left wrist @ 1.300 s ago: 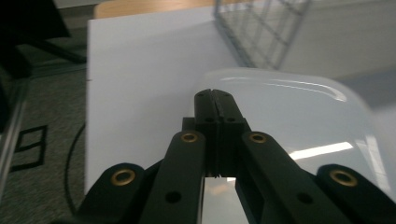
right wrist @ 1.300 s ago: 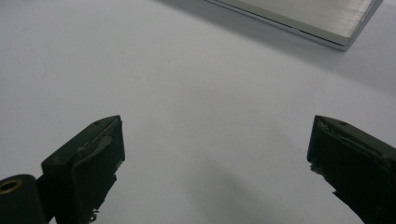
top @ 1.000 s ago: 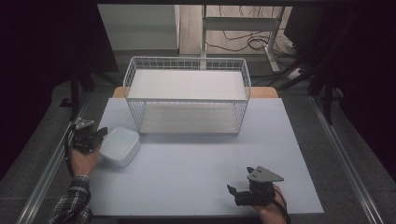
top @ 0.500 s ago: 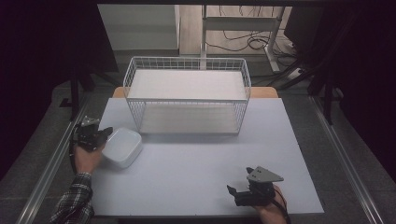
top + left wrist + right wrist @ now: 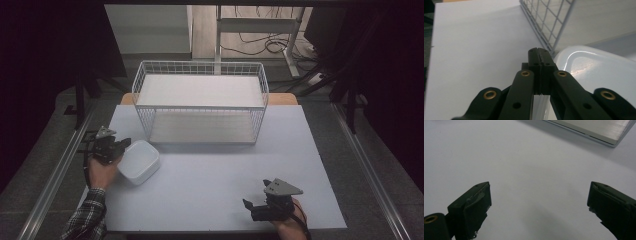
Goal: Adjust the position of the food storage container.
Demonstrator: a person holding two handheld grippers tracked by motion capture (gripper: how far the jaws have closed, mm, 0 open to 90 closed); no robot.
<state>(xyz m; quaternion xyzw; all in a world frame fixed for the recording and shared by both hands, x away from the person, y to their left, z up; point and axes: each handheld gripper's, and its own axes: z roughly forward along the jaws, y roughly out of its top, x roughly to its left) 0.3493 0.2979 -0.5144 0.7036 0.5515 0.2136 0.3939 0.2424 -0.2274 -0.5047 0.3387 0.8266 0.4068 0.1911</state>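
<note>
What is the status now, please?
Left gripper shut, beside white tub. Right gripper open, empty. Wire basket beyond the tub.

Tub (image 5: 139,161): glossy white plastic. Rack (image 5: 200,107): white-coated wire w/ smooth shelves. Surface (image 5: 210,185): matt white. Jaws: matt black plastic.

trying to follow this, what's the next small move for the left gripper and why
Probably keep carrying the white container toward the wire basket: the left gripper is shut on the container's rim, which sits just beside the basket's near corner.
</note>
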